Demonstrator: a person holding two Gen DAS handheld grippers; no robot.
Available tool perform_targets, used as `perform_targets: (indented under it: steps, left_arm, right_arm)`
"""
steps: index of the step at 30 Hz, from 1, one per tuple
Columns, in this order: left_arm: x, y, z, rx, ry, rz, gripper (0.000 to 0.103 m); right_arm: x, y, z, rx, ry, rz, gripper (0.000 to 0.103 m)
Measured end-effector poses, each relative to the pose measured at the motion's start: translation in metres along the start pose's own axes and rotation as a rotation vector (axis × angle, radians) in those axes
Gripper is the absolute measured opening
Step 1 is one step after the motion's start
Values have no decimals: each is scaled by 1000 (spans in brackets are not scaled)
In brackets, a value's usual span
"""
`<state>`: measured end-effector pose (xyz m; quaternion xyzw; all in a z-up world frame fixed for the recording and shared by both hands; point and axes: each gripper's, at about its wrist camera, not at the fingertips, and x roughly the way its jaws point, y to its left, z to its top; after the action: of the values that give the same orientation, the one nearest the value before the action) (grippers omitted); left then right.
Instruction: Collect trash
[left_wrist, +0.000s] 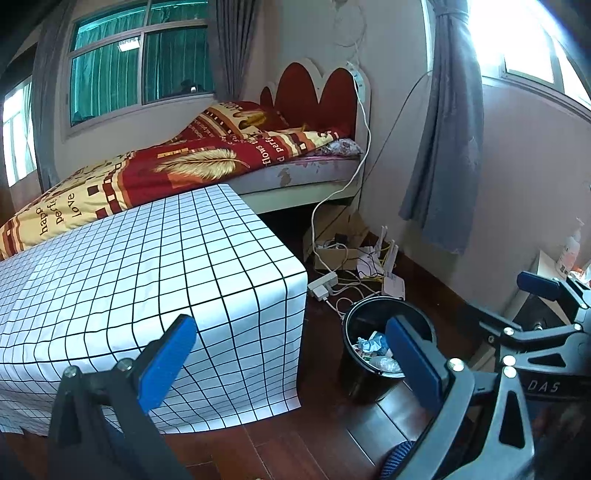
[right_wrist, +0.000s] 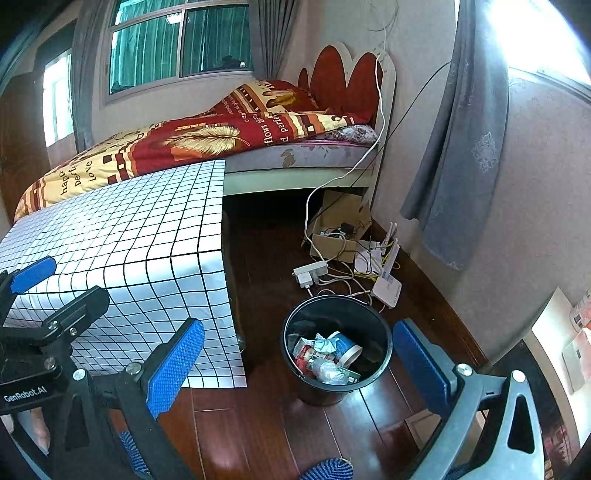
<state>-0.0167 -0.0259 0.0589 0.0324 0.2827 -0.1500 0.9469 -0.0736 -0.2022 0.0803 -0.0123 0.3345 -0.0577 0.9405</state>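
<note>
Black bin upright on wood floor, holding mixed trash.

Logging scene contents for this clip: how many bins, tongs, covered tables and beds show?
Black bin: 1
Tongs: 2, left tongs, right tongs
Checked-cloth table: 1
Bed: 1
Total: 5

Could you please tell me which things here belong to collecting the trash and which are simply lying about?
Job:
black bin
trash inside it
left gripper, open
right gripper, open

Lying about:
grid-cloth table
bed
power strip
router
cardboard box
</note>
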Motion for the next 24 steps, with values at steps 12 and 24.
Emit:
perform_targets:
  steps: [12, 24]
  left_arm:
    - [-2, -1, 0, -5, -4, 6, 103]
    - [-4, 1, 1, -12, -4, 6, 103]
  right_arm:
    - [-1, 3, 0, -8, 2, 3, 103]
    - [1, 5, 0, -16, 6, 4, 103]
